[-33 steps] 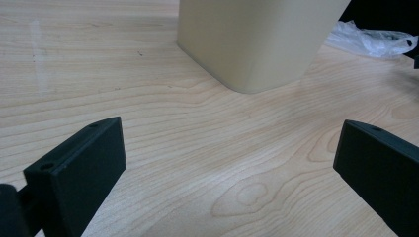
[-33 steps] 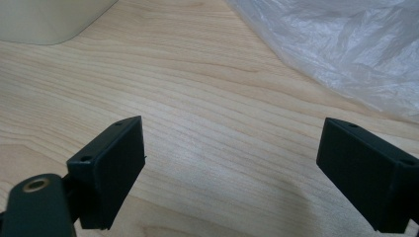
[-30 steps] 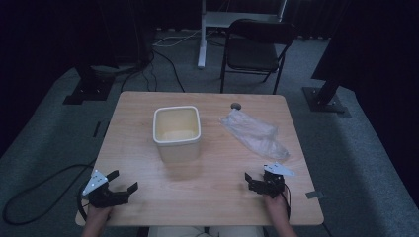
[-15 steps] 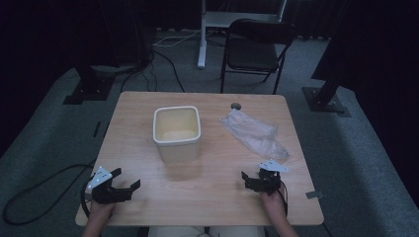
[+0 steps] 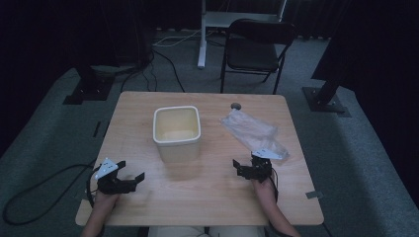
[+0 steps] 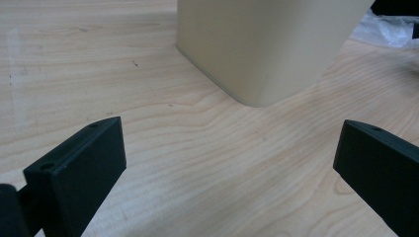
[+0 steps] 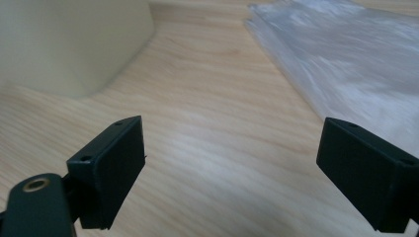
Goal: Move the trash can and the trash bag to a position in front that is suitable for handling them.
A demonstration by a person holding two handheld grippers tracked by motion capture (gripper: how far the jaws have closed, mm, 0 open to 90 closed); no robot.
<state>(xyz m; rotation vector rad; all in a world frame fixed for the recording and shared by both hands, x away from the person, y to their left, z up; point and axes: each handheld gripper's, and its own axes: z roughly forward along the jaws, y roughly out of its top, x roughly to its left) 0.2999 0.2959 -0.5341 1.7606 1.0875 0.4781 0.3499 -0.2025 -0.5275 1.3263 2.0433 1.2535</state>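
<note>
Clear crinkled plastic bag [image 5: 253,133] lies flat on the wooden table [image 5: 207,197], right of the cream rectangular plastic bin [image 5: 177,132], its long axis running from far-left to near-right. The right gripper [image 5: 245,168] hovers just beside its near end, jaws spread wide and empty. The left gripper [image 5: 129,177], equally wide apart, points toward the bin.

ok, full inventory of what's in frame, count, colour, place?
bin: 1, cream, table centre-left, upright, open top
plastic bag: 1, clear, flat on table right of bin
table: 1, light wood, centre
small round thing: 1, grey, table far edge
folding chair: 1, black, behind table
stand bases: 2, black, floor left and right
cables: black, floor left
left gripper: 1, black, near-left, open
right gripper: 1, black, near bag, open
</note>
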